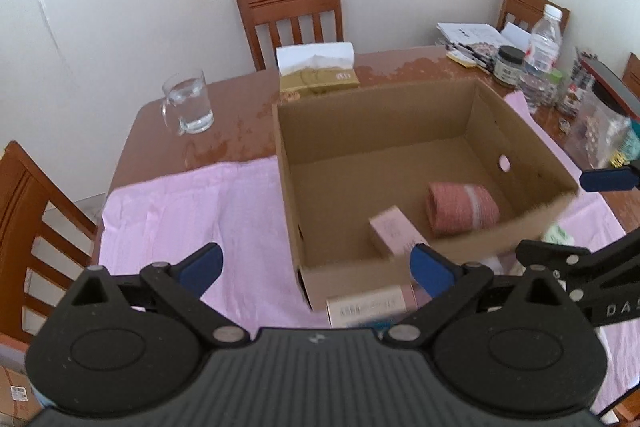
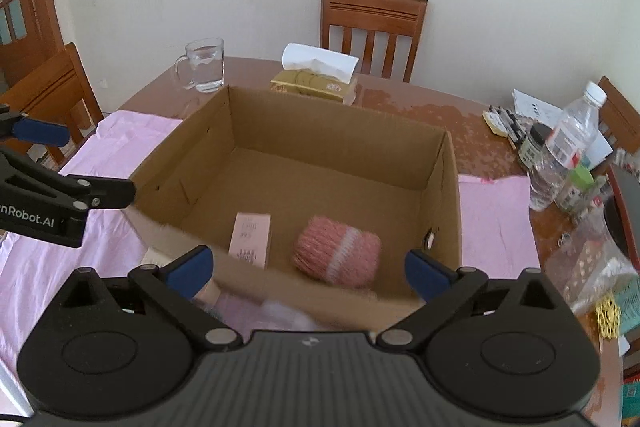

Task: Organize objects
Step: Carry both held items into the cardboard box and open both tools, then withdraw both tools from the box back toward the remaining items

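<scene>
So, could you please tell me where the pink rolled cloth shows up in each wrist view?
Left wrist: pink rolled cloth lies right of centre, inside the cardboard box.
Right wrist: it lies just below centre, near the box's front wall.
Shared landmark: the pink carton lies to its left.

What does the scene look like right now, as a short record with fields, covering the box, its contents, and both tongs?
container: open cardboard box on pink cloth
inside box: small pink carton, pink rolled knit item
outside box, near side: white-and-pink carton
left tongs: open, empty
right tongs: open, empty
behind box: tissue box, glass mug
</scene>
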